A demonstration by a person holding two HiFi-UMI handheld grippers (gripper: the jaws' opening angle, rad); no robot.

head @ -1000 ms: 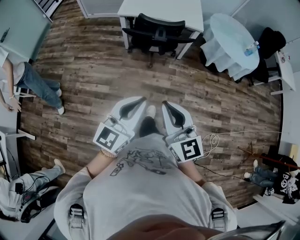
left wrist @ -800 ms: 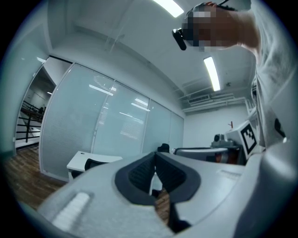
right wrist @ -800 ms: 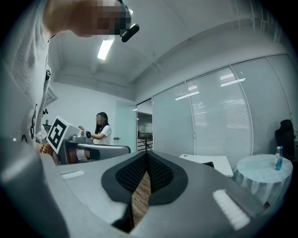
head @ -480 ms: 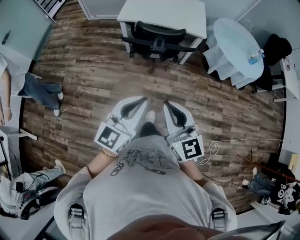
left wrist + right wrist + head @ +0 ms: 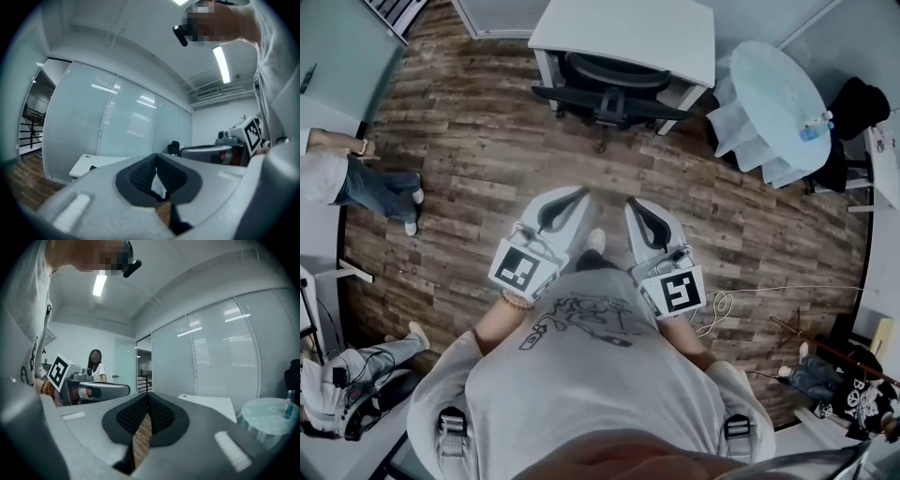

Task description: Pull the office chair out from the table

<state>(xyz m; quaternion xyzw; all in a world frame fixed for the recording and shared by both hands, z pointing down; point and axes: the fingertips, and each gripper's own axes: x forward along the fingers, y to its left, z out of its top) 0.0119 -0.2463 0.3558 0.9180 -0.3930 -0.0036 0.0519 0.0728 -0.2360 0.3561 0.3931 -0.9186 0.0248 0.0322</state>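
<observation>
Here the left gripper (image 5: 577, 195) and right gripper (image 5: 634, 202) hold empty jaws pressed together, the office chair (image 5: 609, 86) well ahead of them, tucked at the worktop (image 5: 628, 28).

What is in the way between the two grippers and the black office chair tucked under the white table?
Nothing visible is. Only bare brown wooden plank floor lies between the left gripper, the right gripper and the black office chair at the white table. Both grippers are shut and empty.

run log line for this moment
phase: pre-grasp | left hand-held gripper: shut, empty | right hand-held gripper: shut, empty | office chair: at table, untouched
</observation>
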